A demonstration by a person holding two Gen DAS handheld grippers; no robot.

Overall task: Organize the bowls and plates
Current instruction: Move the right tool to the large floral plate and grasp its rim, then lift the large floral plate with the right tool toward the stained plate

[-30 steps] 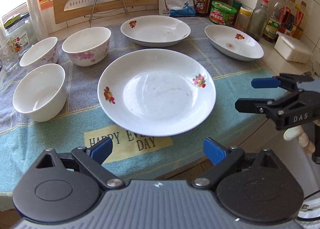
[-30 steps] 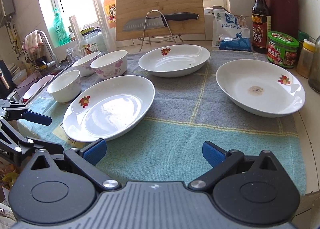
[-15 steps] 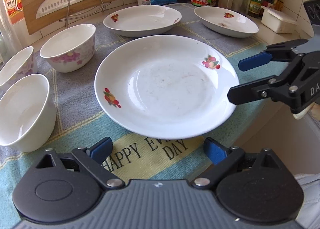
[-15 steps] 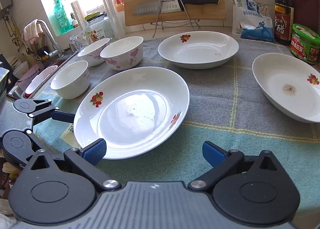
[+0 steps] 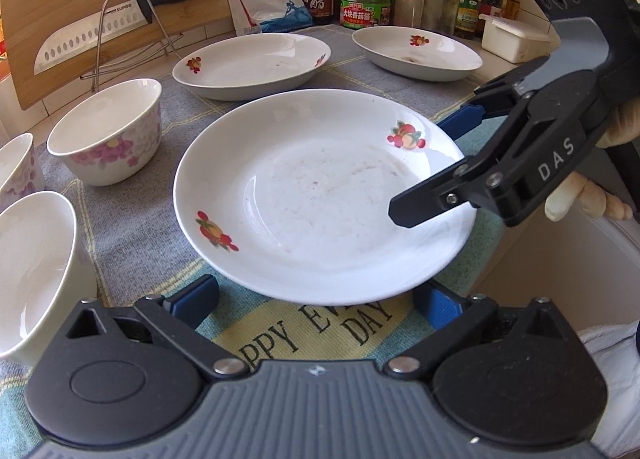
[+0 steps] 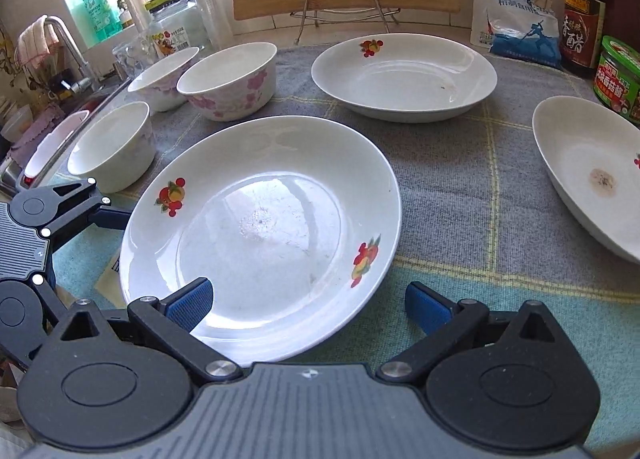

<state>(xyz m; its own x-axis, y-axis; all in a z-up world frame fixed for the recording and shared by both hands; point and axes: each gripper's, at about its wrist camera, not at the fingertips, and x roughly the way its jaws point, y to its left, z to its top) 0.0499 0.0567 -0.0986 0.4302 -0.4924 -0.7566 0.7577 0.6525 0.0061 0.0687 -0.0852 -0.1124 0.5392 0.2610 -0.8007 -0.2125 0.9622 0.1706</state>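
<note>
The near plate [image 5: 320, 199] lies flat on the cloth [image 5: 132, 219] at the bench's near edge, between both grippers. It is judged stiff, glazed, slippery and breakable; the rim is best pinched. The left gripper [image 5: 316, 299] jaws are opening, nothing between them; the right gripper [image 6: 308, 299] jaws stand apart astride the rim, unclamped

Bright window daylight, glare on the plate [image 6: 260, 227] (fisheye-bent edges), sharp focus.
</note>
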